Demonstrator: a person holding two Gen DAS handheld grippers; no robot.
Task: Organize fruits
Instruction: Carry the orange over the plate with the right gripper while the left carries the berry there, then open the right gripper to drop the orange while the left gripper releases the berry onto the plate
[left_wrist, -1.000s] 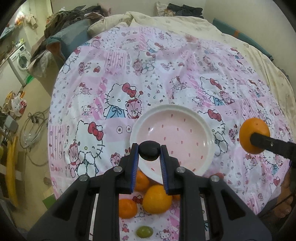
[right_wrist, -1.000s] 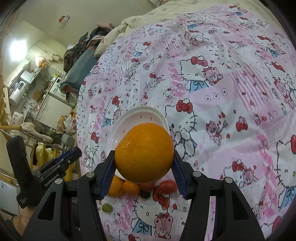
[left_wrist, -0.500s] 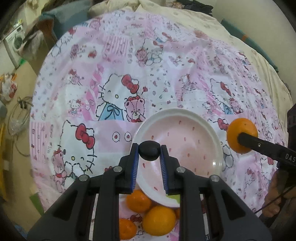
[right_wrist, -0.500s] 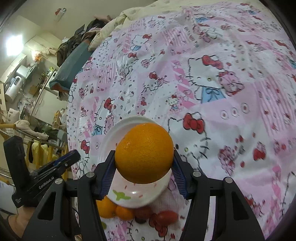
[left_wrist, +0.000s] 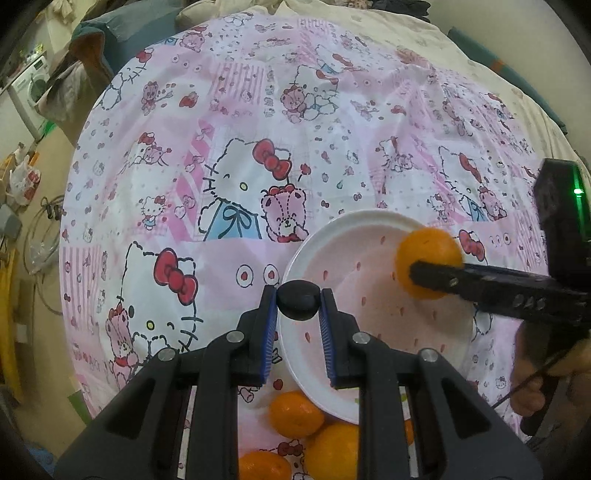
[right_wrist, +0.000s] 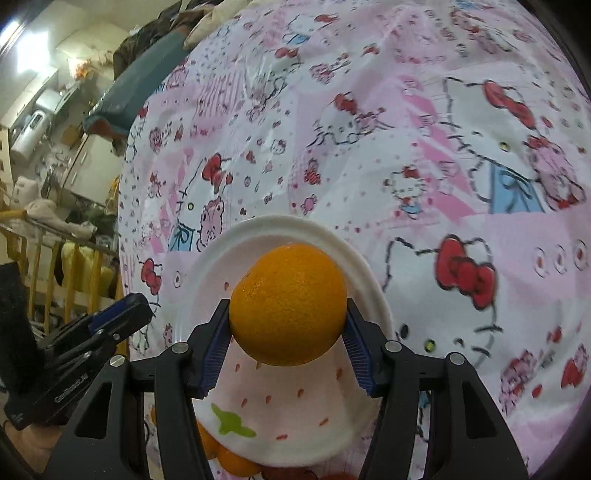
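Pink cartoon-print cloth (left_wrist: 295, 147) covers the round surface, with bedding and household clutter beyond its far edge. Orange (right_wrist: 288, 304), clenched between the blue pads of the right gripper (right_wrist: 288, 332), now hangs over the far right part of the white, strawberry-speckled plate (left_wrist: 388, 221); a second ago it was carried well to the right of the plate, over bare cloth, so the carry has brought it above its destination. Whether the fruit touches the plate cannot be told from either view. Left gripper (left_wrist: 298, 306), clamped on a small dark round fruit (left_wrist: 298, 303), sits at the plate's near left rim; a second ago it hung over the rim's near middle, with more cloth visible beyond. Loose oranges (left_wrist: 295, 413) remain on the cloth at the plate's near edge, partly hidden behind the left gripper's body, and now look larger and closer to the camera than before. Judged from this arrangement, neither held fruit has yet been set down; the likely next step is lowering and releasing each into the plate, with the near pile still to be gathered. A round fruit released too high may roll across the shallow plate.
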